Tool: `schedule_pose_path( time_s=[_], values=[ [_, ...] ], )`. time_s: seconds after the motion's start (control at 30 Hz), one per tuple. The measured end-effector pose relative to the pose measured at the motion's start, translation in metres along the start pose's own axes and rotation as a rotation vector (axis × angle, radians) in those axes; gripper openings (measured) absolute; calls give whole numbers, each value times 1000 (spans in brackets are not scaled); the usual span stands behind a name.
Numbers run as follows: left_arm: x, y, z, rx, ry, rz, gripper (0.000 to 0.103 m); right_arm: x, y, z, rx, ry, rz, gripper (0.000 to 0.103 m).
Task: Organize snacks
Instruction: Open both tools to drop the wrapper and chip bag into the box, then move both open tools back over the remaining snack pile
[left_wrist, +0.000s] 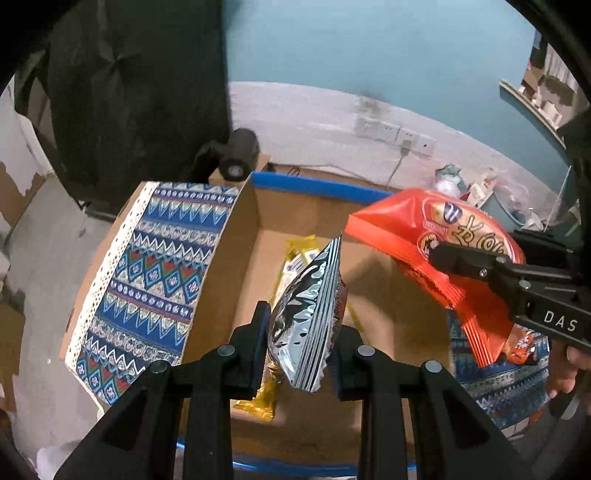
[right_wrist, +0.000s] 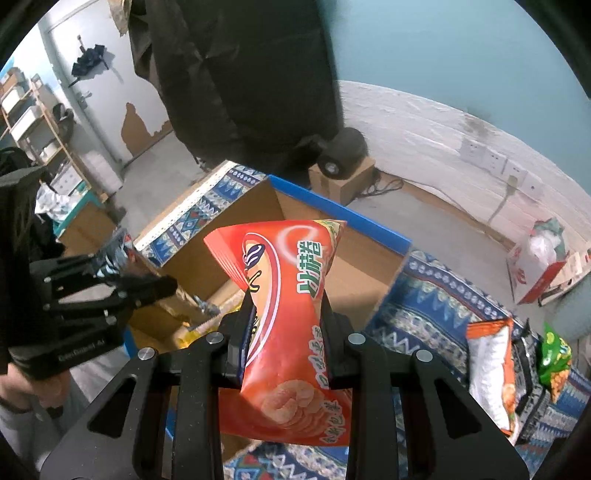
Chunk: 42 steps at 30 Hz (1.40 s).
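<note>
My left gripper (left_wrist: 301, 328) is shut on a silver foil snack bag (left_wrist: 310, 314) and holds it above the open cardboard box (left_wrist: 314, 210). A yellow snack packet (left_wrist: 291, 266) lies on the box floor under it. My right gripper (right_wrist: 286, 325) is shut on a red chip bag (right_wrist: 286, 314) and holds it over the box's near right edge; the red bag also shows in the left wrist view (left_wrist: 436, 240), with the right gripper (left_wrist: 465, 264) beside it. The left gripper appears at the left of the right wrist view (right_wrist: 155, 286).
The box has a blue-taped rim (right_wrist: 340, 212) and patterned flaps (left_wrist: 147, 266). It rests beside a patterned blue cloth (right_wrist: 436, 295) that carries an orange-and-white bag (right_wrist: 491, 373) and a green bag (right_wrist: 554, 354). A black lamp (right_wrist: 341, 151) sits on a small carton behind.
</note>
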<state>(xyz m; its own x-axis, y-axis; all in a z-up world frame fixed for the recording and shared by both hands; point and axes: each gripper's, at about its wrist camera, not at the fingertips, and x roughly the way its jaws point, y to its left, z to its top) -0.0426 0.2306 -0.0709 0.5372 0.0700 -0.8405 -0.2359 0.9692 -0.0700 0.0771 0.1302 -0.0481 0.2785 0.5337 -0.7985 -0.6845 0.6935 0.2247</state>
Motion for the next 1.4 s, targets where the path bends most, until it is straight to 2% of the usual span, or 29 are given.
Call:
schedule_pose_path(
  time_s=[0.2, 0.27, 0.33, 0.5, 0.63, 0.67, 0.7, 0.77, 0.9, 1.0, 1.4],
  values=[
    [22, 16, -6, -52, 80, 17, 28, 24, 10, 7, -9, 25, 5, 27],
    [26, 20, -7, -66, 99, 37, 37, 30, 12, 8, -12, 32, 6, 27],
    [28, 23, -7, -76, 111, 60, 61, 35, 14, 9, -15, 39, 8, 27],
    [22, 24, -6, -74, 96, 114, 72, 47, 20, 11, -18, 54, 9, 27],
    [21, 23, -6, -71, 94, 123, 72, 51, 21, 13, -16, 59, 4, 32],
    [20, 23, -6, -70, 95, 126, 72, 51, 20, 13, -14, 62, 5, 41],
    [19, 22, -6, -68, 92, 127, 72, 51, 19, 12, -9, 62, 4, 54],
    [18, 20, -4, -67, 88, 126, 72, 47, 18, 11, -10, 50, -15, 67],
    [13, 11, -1, -60, 71, 110, 72, 33, 14, 11, -9, 7, -30, 77],
    [10, 2, 2, -48, 60, 92, 72, 15, 6, 10, 16, -39, -25, 78],
    [1, -66, 6, 54, 41, -1, 76, -45, -39, -16, 62, -83, -102, 78]
  ],
)
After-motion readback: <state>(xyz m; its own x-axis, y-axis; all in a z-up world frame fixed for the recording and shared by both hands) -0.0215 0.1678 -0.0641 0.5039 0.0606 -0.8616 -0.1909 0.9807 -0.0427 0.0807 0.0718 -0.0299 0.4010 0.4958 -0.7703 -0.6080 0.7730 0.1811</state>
